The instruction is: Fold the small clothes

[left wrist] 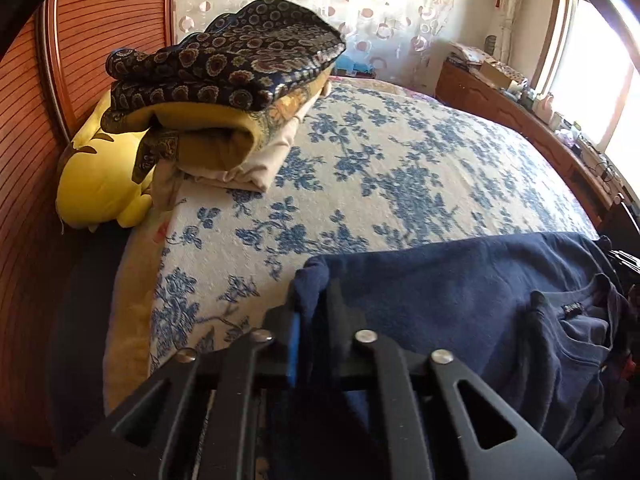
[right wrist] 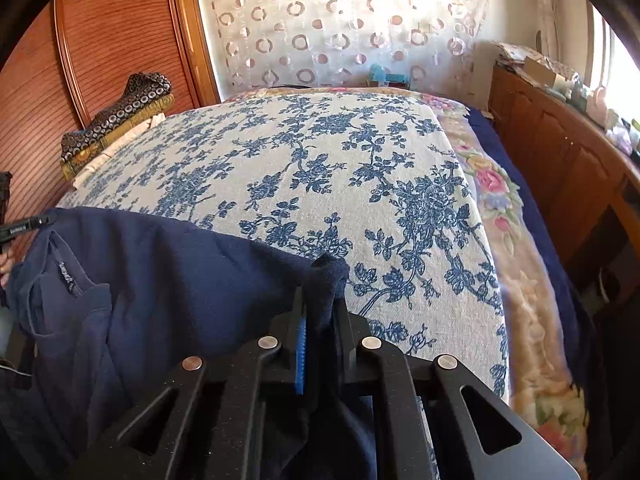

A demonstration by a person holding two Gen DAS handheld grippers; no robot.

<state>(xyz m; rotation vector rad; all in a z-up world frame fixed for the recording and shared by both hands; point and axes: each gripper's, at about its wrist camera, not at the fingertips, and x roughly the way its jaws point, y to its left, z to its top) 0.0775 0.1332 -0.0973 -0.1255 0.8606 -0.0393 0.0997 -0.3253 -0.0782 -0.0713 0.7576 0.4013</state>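
Where the left wrist view looks down along its own fingers, the left tool (left wrist: pixel 310 312) is pinching a bunched corner of the navy shirt (left wrist: pixel 460 300) — cloth sits squeezed between the black fingers beside a strip of blue pad. From that pinch the shirt spreads off to the tool's right, its collar and label lying farther right. It rests on the near edge of the bed (left wrist: pixel 360 168), whose blue-flowered cover stretches ahead of the tool. Ahead and to the left sits a pile of folded blankets (left wrist: pixel 224 68), with a yellow plush toy (left wrist: pixel 100 184) below it against the ribbed wooden headboard (left wrist: pixel 24 152). A patterned curtain (left wrist: pixel 320 4) hangs beyond the bed, and a cluttered wooden cabinet (left wrist: pixel 520 108) runs along the right.

Seen from the right wrist, the right tool (right wrist: pixel 320 308) is likewise pressed together on a gathered corner of the same shirt (right wrist: pixel 180 272) — fabric pokes up between its fingers. Here the shirt trails to the tool's left, collar and label at far left. Ahead lies the bed (right wrist: pixel 280 168), and a pink-flowered blanket (right wrist: pixel 500 200) shows at its right edge.
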